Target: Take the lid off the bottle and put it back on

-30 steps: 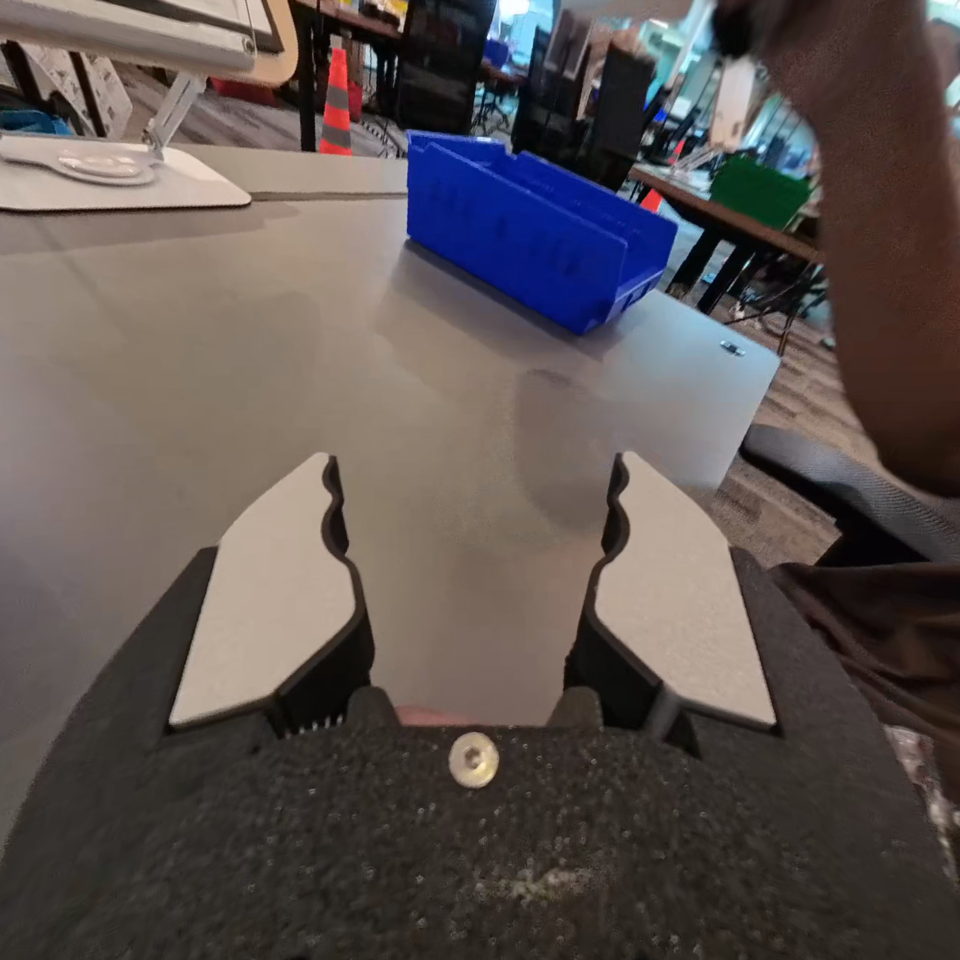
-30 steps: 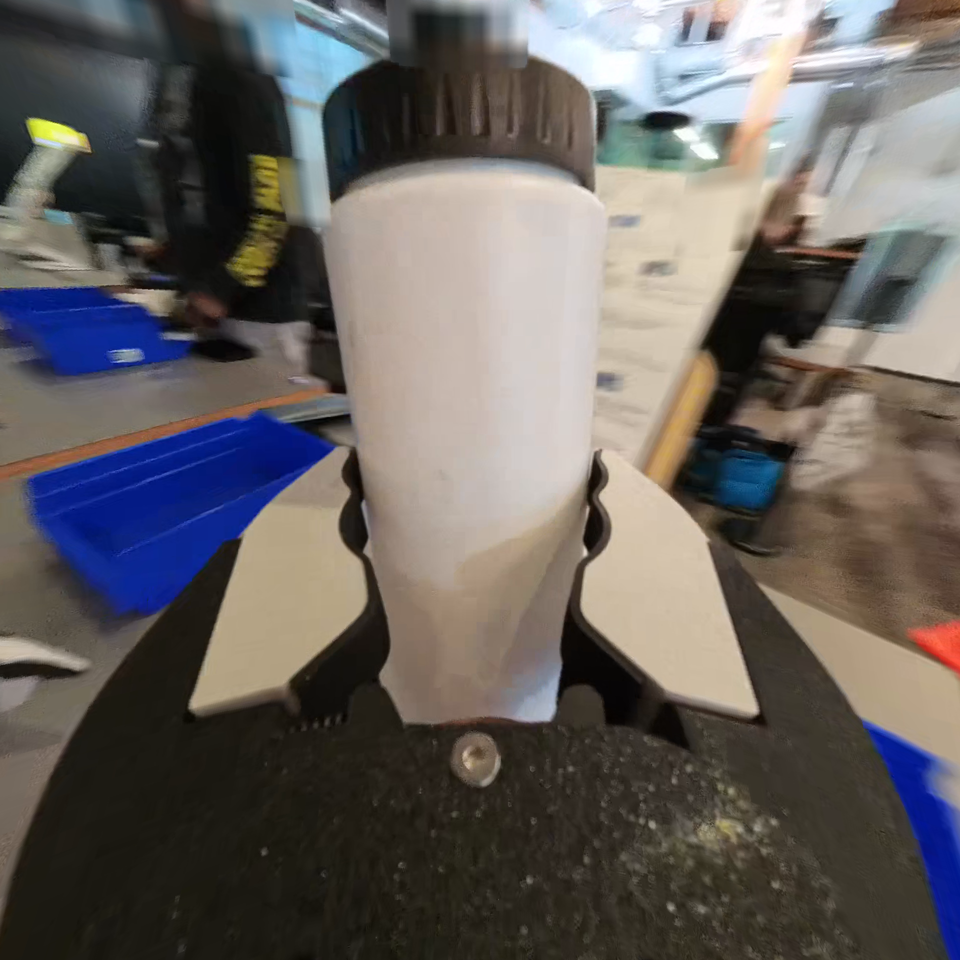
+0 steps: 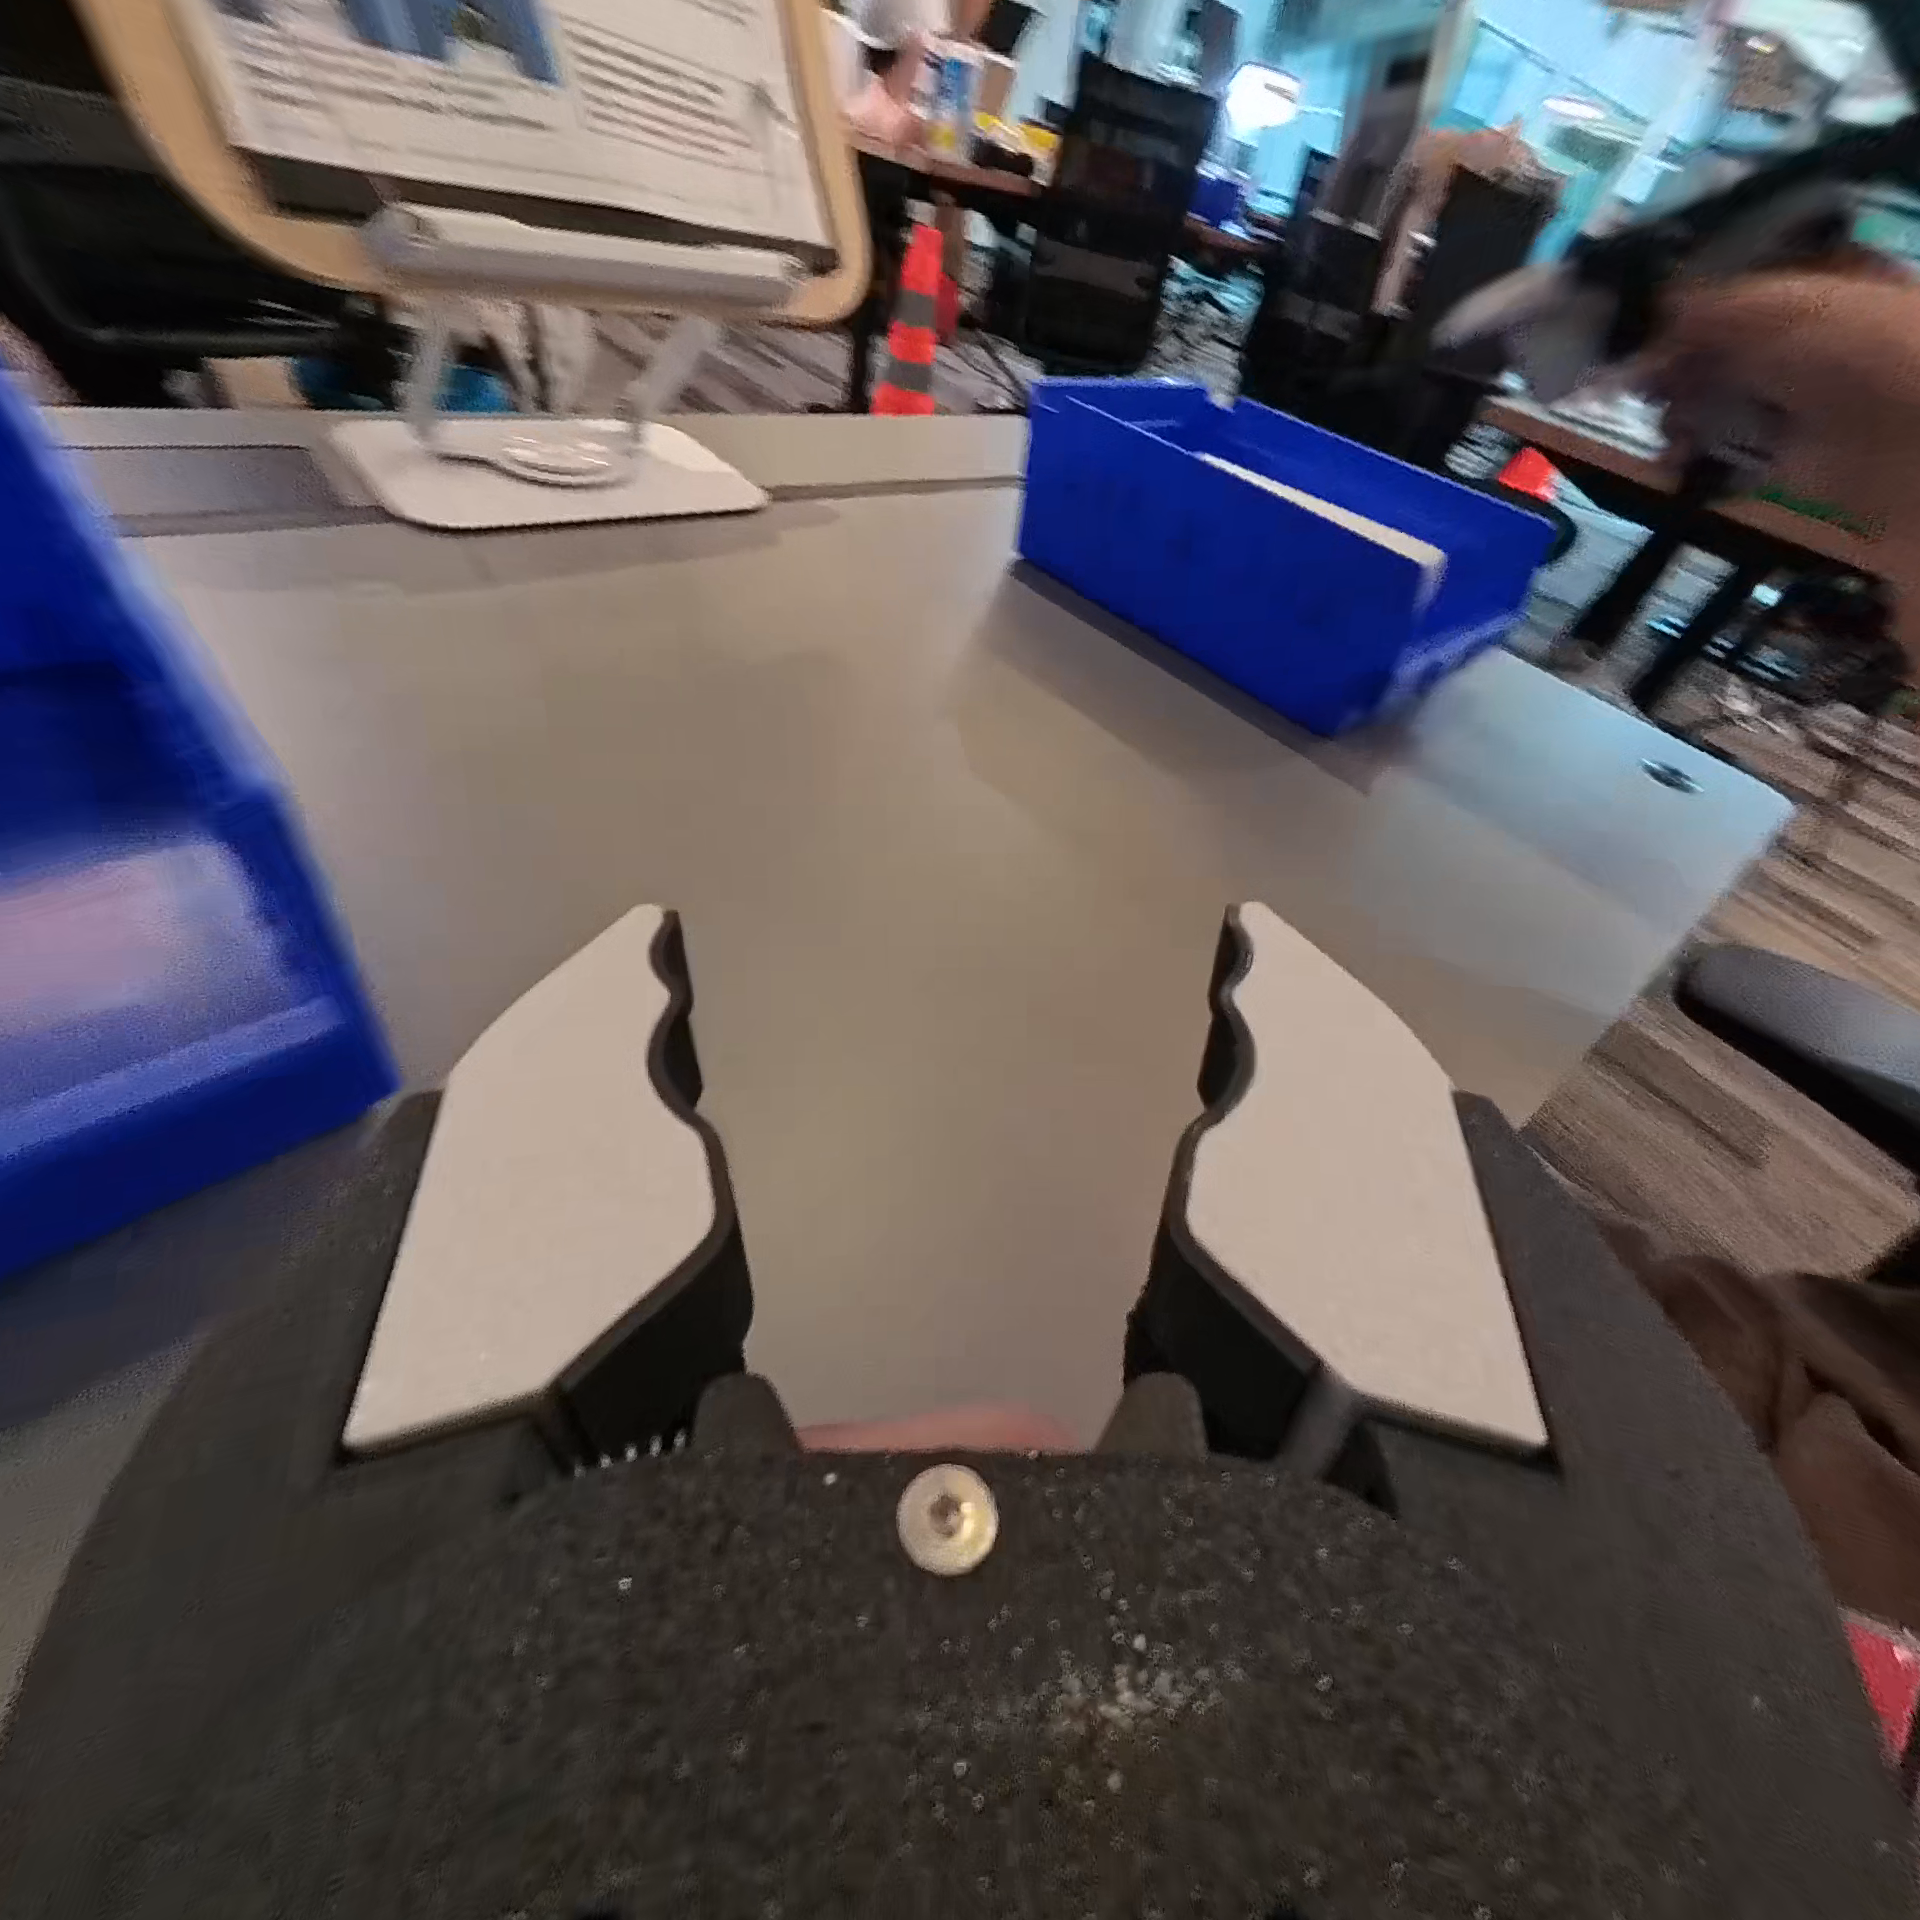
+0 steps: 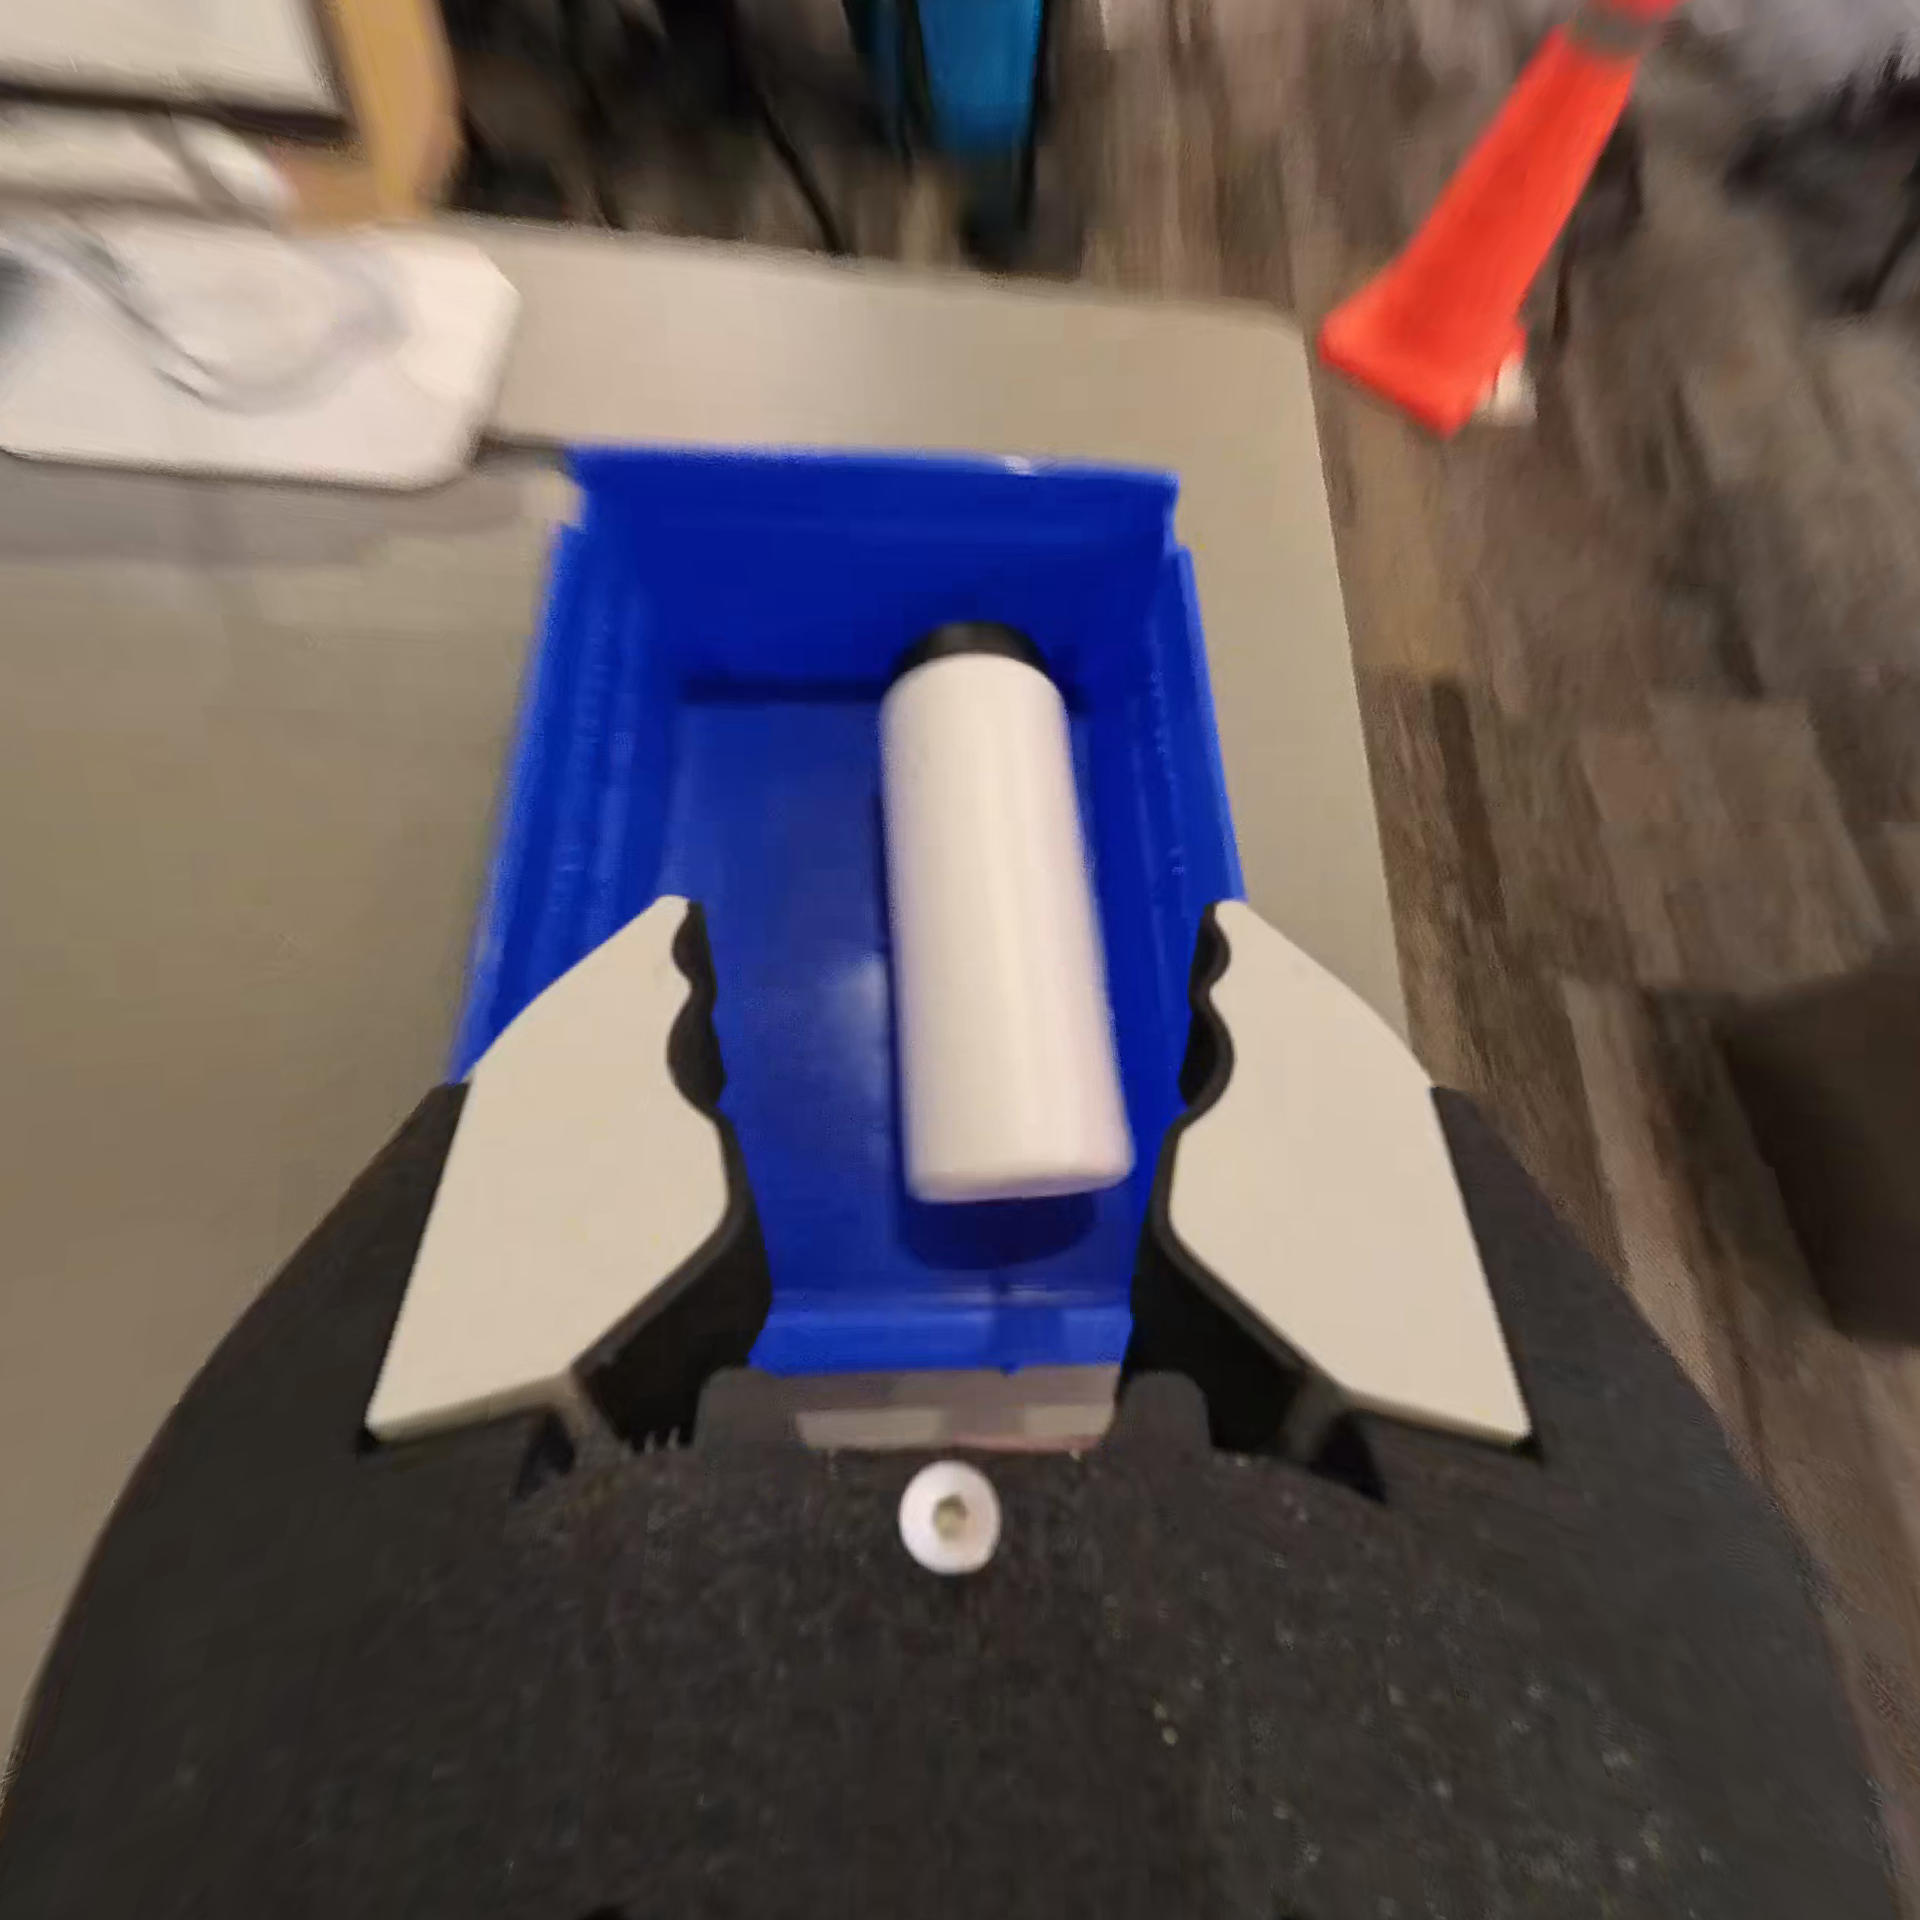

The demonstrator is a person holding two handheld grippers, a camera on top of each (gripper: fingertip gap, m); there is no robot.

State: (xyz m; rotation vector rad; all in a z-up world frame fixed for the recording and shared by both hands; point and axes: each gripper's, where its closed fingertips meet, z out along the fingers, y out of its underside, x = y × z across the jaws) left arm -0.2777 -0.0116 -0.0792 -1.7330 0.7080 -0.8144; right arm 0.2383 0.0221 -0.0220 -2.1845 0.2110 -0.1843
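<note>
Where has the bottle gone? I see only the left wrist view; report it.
Observer: The white bottle lies on its side inside the blue bin.
Operator: State whether the lid is on.
Observer: A black lid sits on the bottle's far end.
Operator: Tell me the right gripper's state.
Observer: The right gripper is open above the bin, its fingers apart from the bottle.

Blue bins and a stand sat on a grey worktop (image 3: 852, 748).
One blue bin (image 3: 1278, 561) stood toward the worktop's far right corner, another (image 3: 135, 935) at the left edge; a white stand base (image 3: 551, 478) lay behind, an orange traffic cone (image 4: 1475, 229) on the floor beyond.
</note>
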